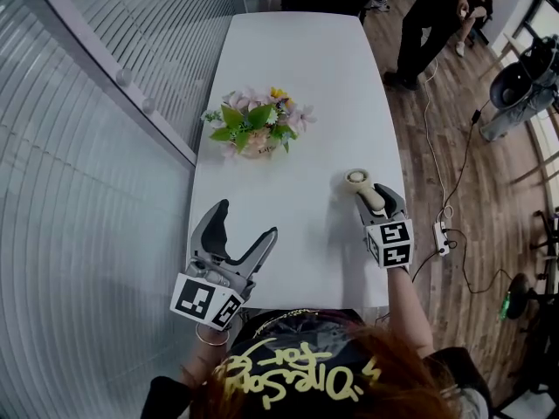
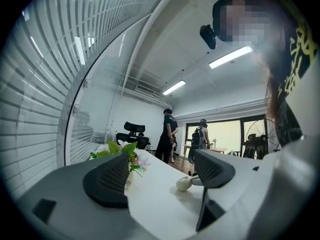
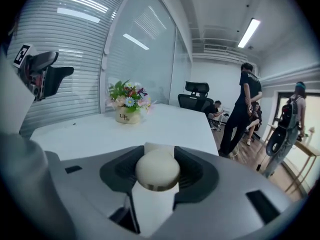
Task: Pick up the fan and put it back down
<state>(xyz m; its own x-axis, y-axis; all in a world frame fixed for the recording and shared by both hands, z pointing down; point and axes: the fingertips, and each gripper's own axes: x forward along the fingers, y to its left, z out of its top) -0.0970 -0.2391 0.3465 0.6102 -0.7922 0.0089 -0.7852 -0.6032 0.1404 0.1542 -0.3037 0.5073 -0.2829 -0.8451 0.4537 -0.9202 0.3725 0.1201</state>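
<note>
Head view: right gripper (image 1: 378, 202) is clamped on the fan (image 1: 356, 179), a small cream hand fan. Its round head sticks out past the jaws and its handle runs back between them. The fan is over the right side of the white table (image 1: 297, 59), near the front edge. Can't tell here whether it clears the tabletop. Left gripper (image 1: 244, 221) is over the front left part of the table with its jaws wide apart and nothing in them. A flower pot (image 1: 255, 120) sits mid-table, well apart from both grippers. People (image 1: 437, 16) stand on the wood floor past the far right corner, and a power strip (image 1: 441, 236) lies on the floor beside the table.

Left gripper view: left gripper (image 2: 160, 174) points level along the table. Both black pads show with a clear gap between them. The fan (image 2: 183, 184) shows through the gap, close to the right pad, head low over the white top. The flower pot (image 2: 122, 156) is behind the left pad. Two people (image 2: 167, 134) stand at the far end, by an office chair (image 2: 132, 130).

Right gripper view: right gripper (image 3: 160, 159) has both pads pressed on the fan (image 3: 157, 171), whose cream rounded end fills the gap. The flower pot (image 3: 127, 111) is ahead on the table. The left gripper (image 3: 42, 74) is at upper left, and a person (image 3: 245, 109) stands at right.
</note>
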